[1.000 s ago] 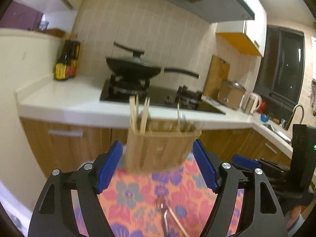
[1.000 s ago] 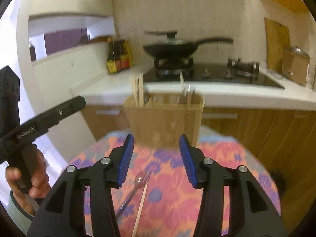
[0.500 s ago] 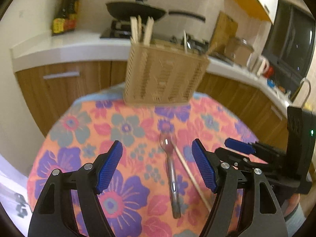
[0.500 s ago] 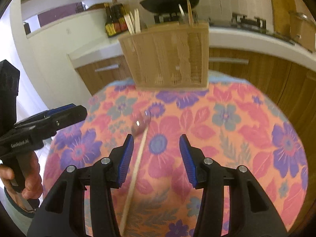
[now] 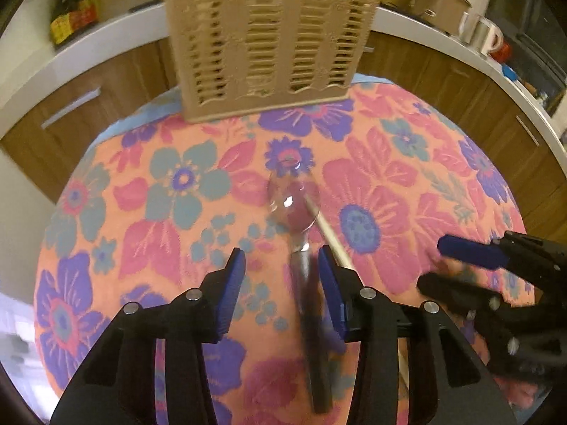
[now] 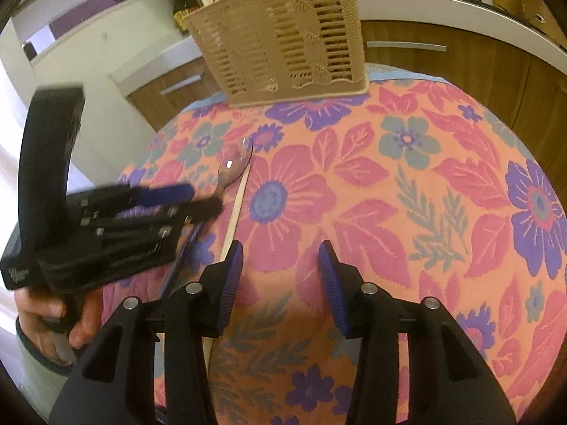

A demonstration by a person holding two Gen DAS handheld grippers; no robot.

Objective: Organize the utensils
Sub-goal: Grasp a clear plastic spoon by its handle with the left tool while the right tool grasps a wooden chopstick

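Flowered tablecloth [image 5: 389, 163] fronts wooden kitchen cabinets [image 5: 460, 81].

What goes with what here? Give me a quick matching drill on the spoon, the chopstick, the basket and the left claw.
Things:
1. spoon
2. chopstick
3. basket
4. left claw

States:
A. stands upright at the far edge of the table
B. closing, fingers either side of the spoon handle
C. lies flat, clear bowl pointing toward the basket
D. thin pale stick lying beside the spoon

Pairs: 1-C, 2-D, 3-A, 4-B
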